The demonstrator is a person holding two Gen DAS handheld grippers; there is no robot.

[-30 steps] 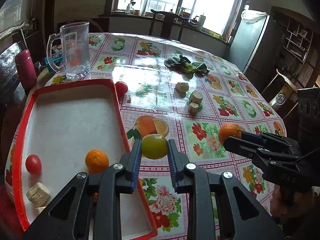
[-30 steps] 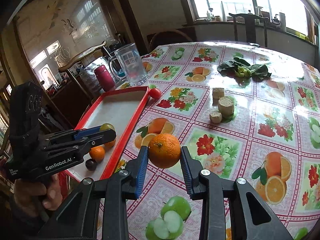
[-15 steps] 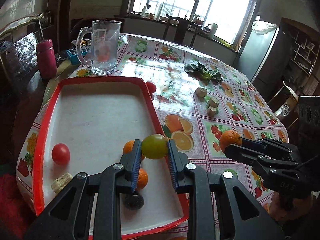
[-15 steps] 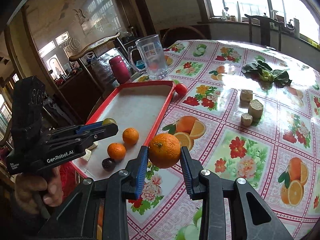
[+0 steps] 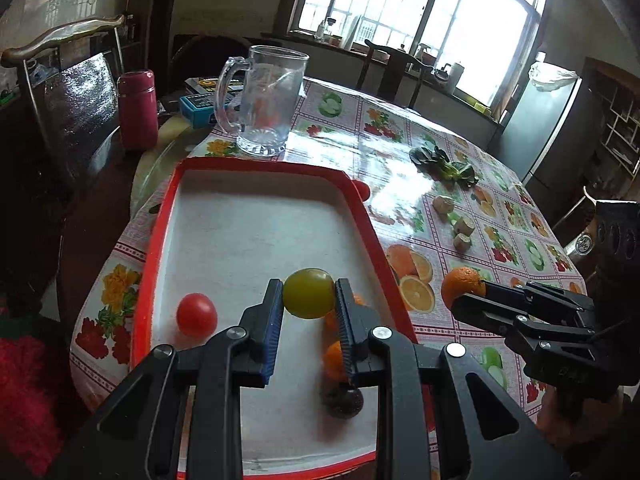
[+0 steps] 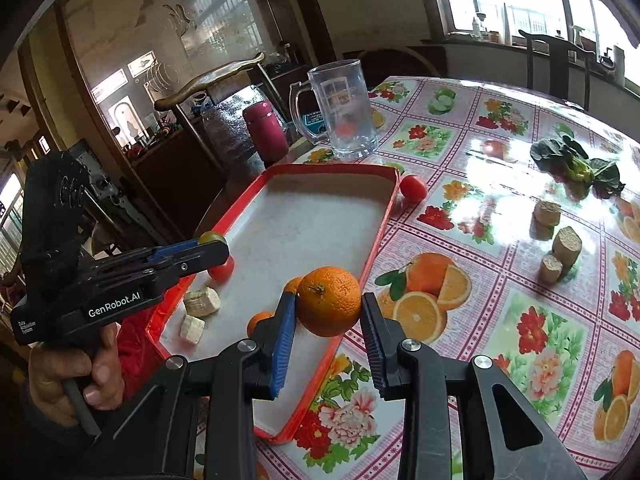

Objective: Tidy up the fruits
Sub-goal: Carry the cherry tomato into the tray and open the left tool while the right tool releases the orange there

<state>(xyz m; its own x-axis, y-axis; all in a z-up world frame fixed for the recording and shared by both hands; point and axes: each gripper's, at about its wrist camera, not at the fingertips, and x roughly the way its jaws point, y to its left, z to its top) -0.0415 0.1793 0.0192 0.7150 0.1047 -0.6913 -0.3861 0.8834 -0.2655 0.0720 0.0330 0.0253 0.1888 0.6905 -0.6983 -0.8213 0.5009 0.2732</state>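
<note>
Over the red tray (image 5: 168, 216), left gripper (image 5: 308, 312) clamps a green fruit (image 5: 309, 293); right gripper (image 6: 329, 320) clamps an orange (image 6: 329, 301).

Yellow-green fruit (image 5: 308, 293) held over red-rimmed tray (image 5: 362, 205), orange (image 6: 329, 301) held at its edge

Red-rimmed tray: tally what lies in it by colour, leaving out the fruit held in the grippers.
Orange round fruits: 2
Red round tomato: 1
Dark purple plum: 1
Pale cut chunks: 2
Total: 6
</note>
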